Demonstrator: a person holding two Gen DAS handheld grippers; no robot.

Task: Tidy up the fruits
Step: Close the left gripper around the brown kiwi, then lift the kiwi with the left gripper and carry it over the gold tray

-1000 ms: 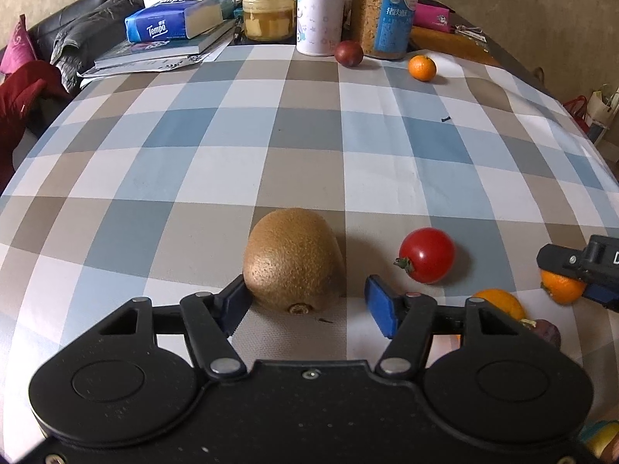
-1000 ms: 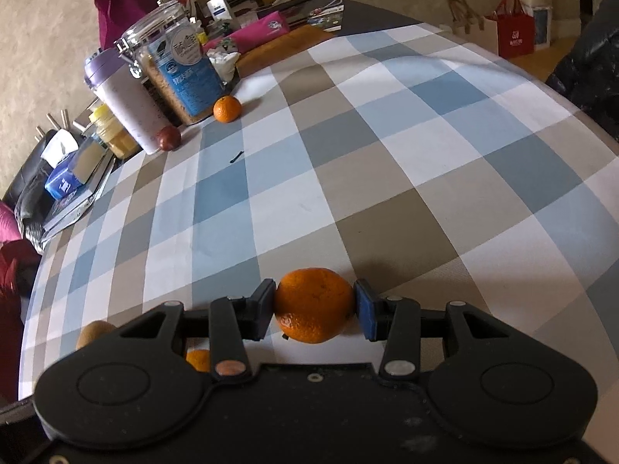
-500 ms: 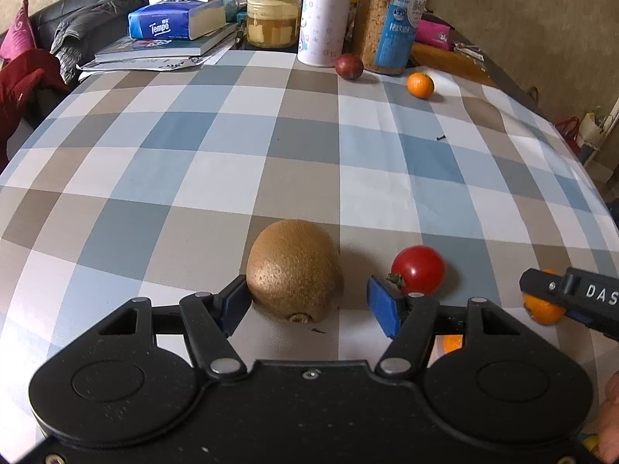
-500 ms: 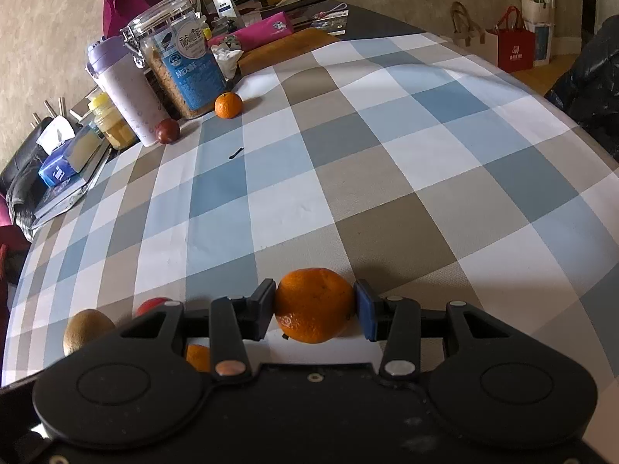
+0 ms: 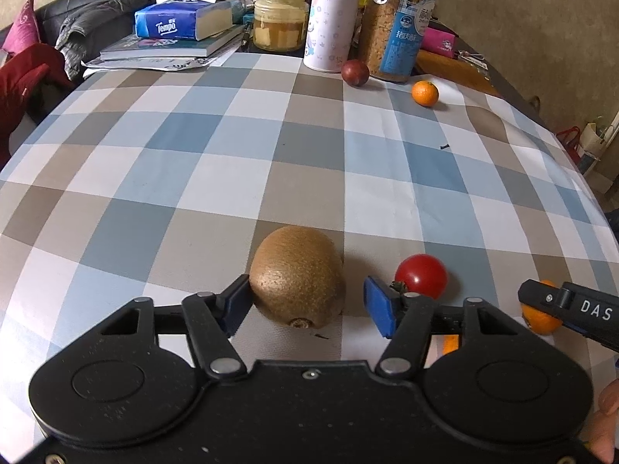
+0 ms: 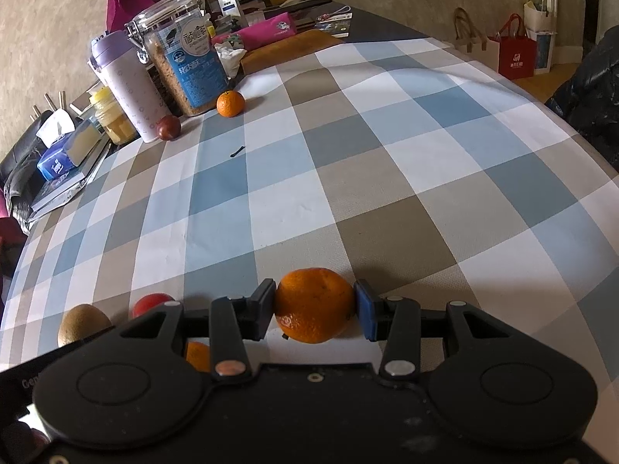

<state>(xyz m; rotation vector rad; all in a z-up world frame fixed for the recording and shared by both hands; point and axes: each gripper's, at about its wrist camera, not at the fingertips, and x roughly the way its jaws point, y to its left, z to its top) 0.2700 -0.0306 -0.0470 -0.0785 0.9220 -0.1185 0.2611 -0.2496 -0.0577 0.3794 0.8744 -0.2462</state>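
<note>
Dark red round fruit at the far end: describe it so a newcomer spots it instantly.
Follow the checked tablecloth to the clutter at its far edge. At the foot of the white-and-lilac patterned bottle sits the dark red round fruit; its nearest neighbour, a small mandarin, is bright orange.

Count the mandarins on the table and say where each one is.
3: a mandarin between the right tongs; a far mandarin beside the grain jar; a third mandarin mostly hidden under the right tongs. Others may be hidden.
</note>
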